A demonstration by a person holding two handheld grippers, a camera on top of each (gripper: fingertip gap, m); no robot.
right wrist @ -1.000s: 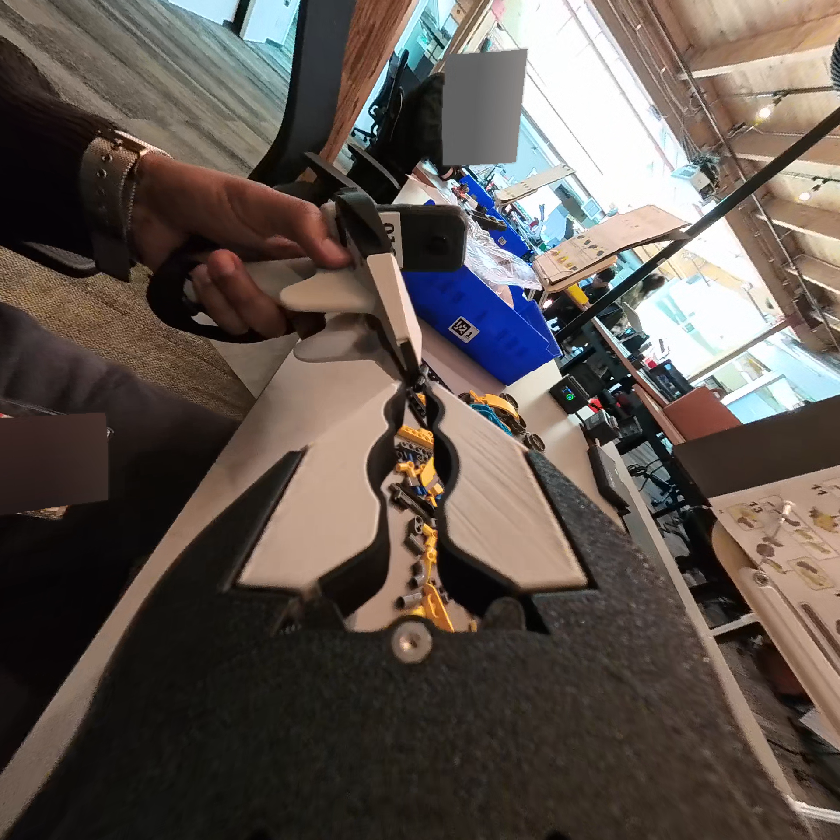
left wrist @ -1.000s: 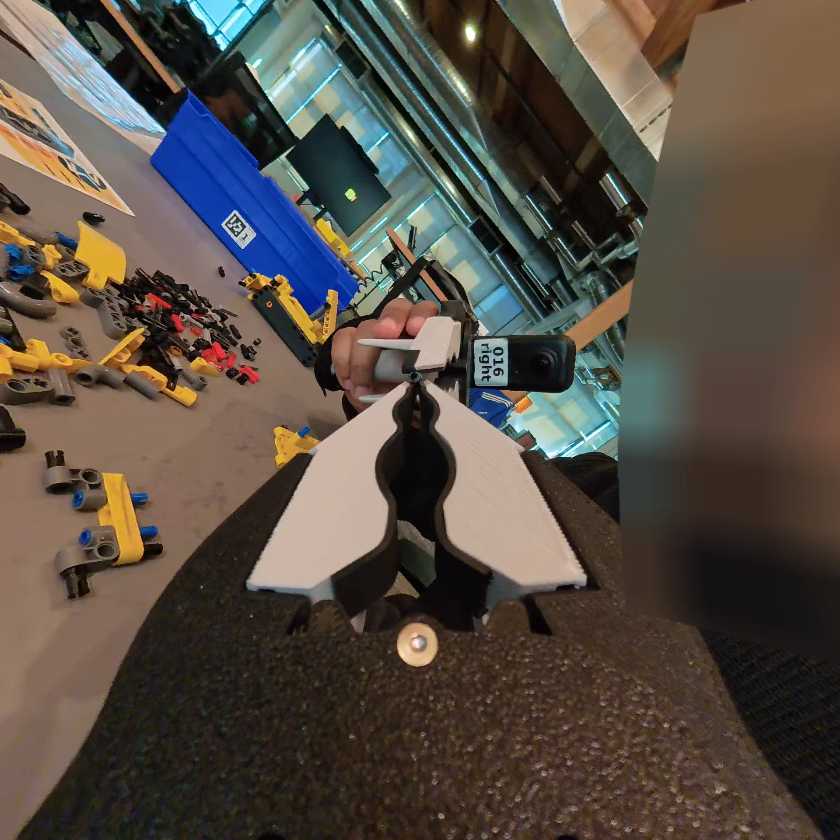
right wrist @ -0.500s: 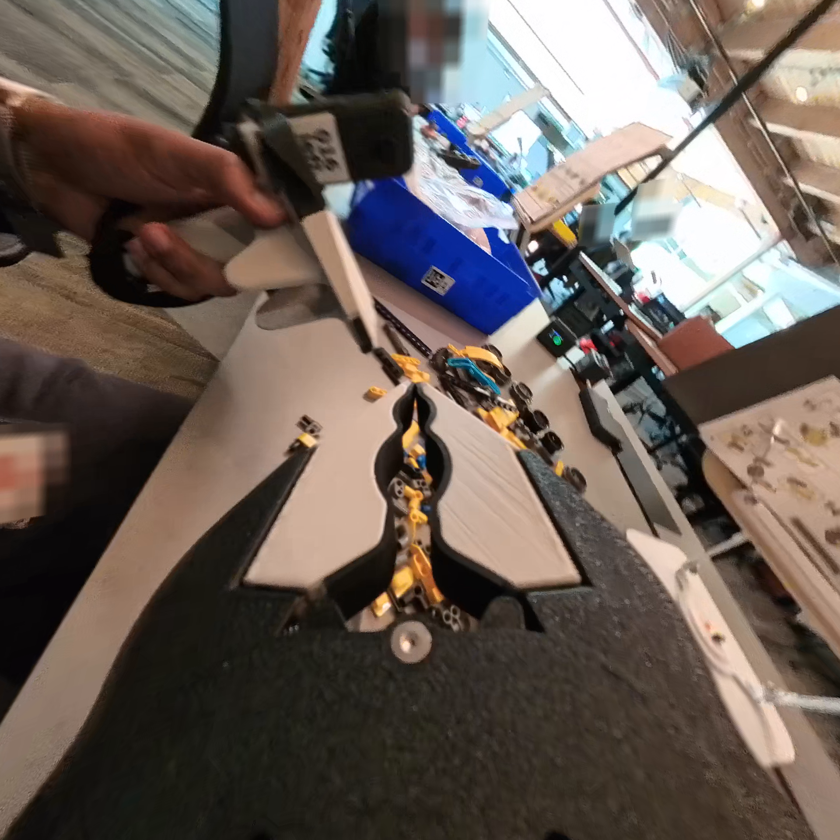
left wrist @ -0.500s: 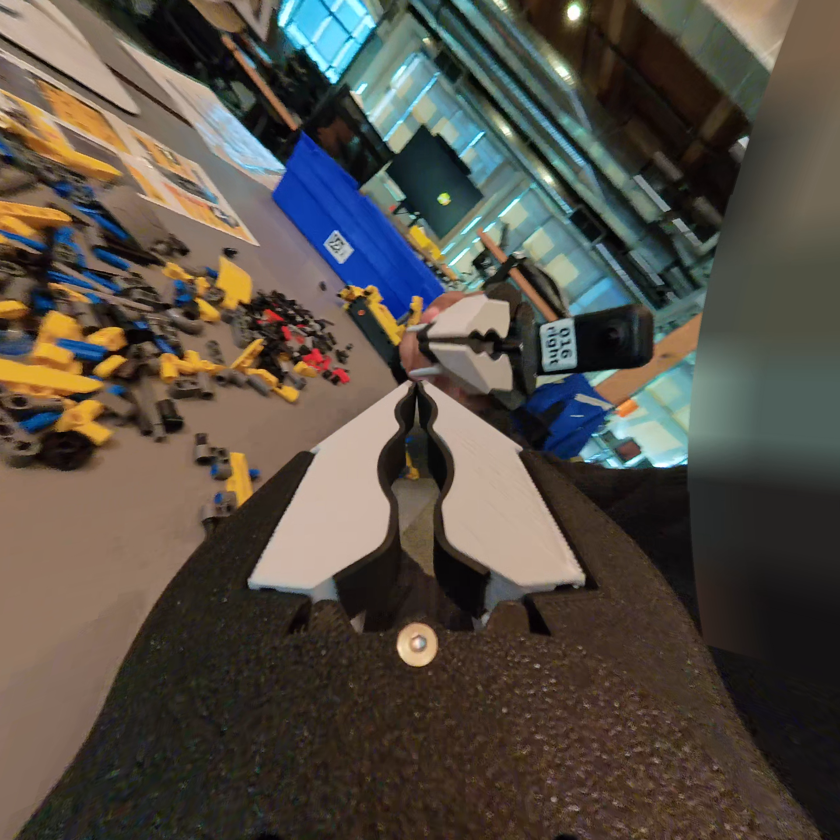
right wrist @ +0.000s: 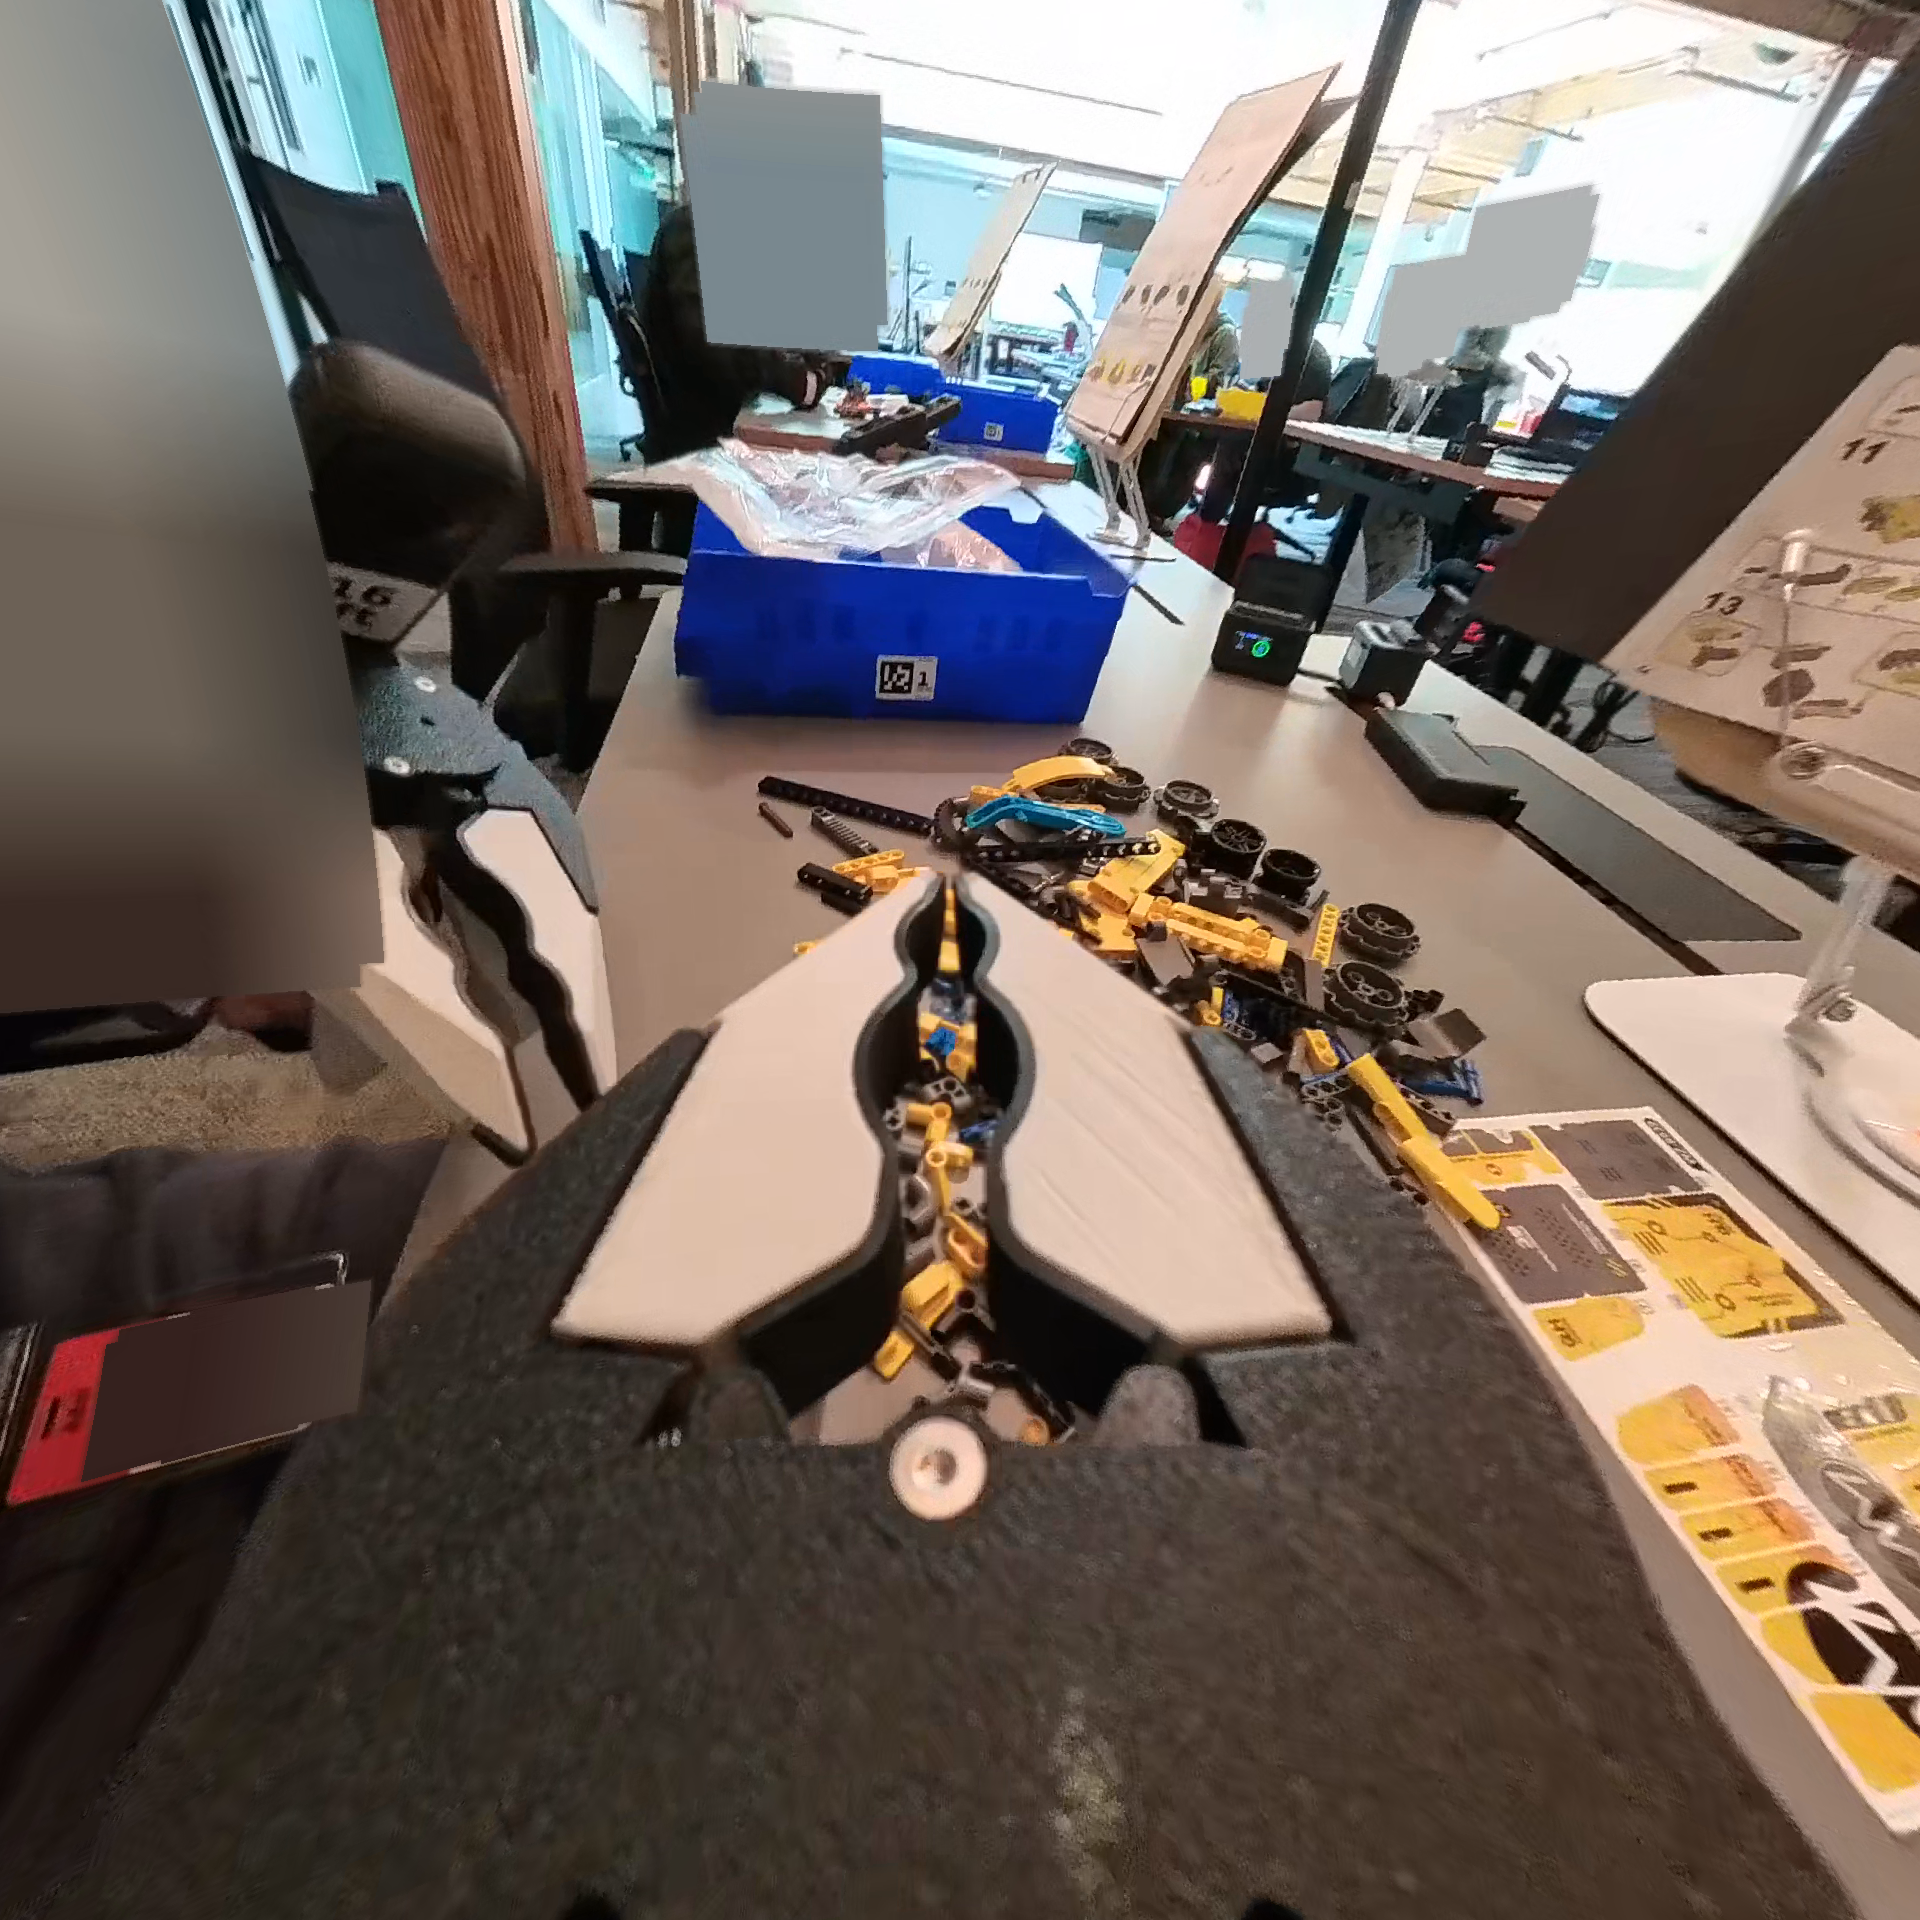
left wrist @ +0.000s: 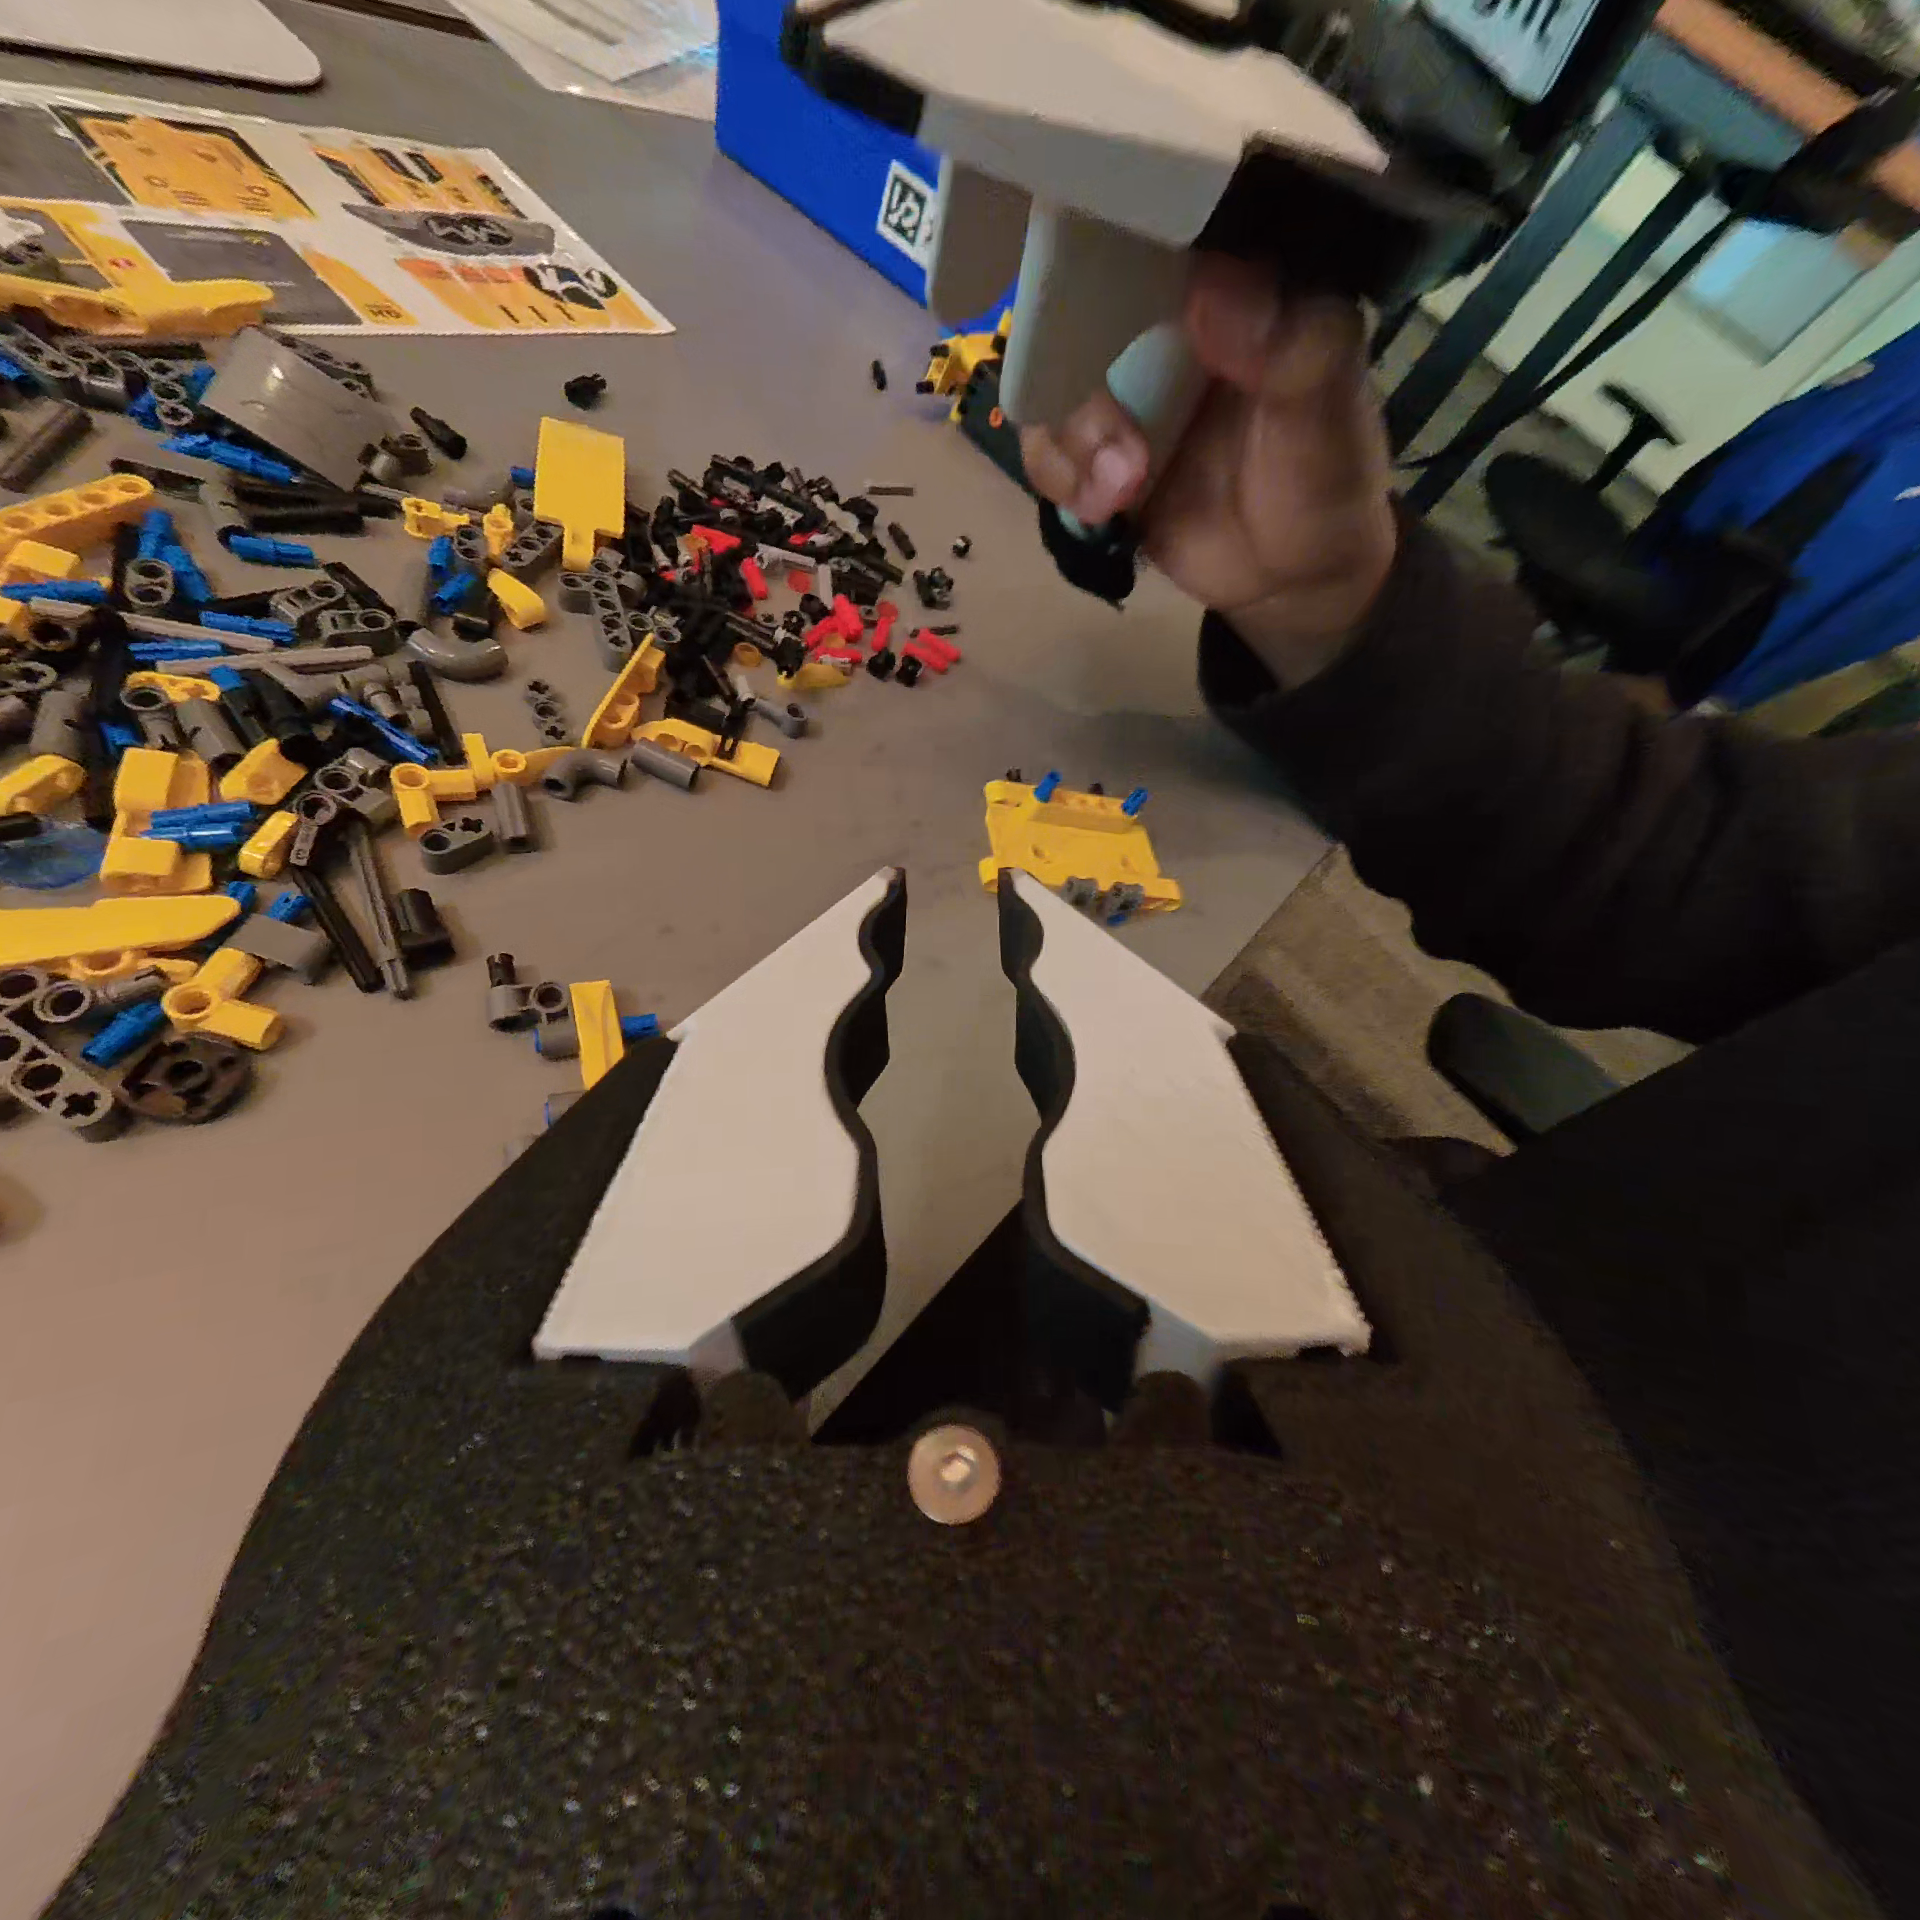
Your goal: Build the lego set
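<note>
Left gripper [left wrist: 951,883]: fingers slightly spread, empty, above grey table [left wrist: 156,1299]; small yellow assembly [left wrist: 1075,842] just beyond the tips. Right gripper [right wrist: 948,883]: tips pressed together, empty, over brick pile [right wrist: 1174,914]. Blue bin [right wrist: 894,634] behind.

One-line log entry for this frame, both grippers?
left gripper: open, empty, above table edge | right gripper: shut, empty, over brick pile | blue bin: behind pile
</note>
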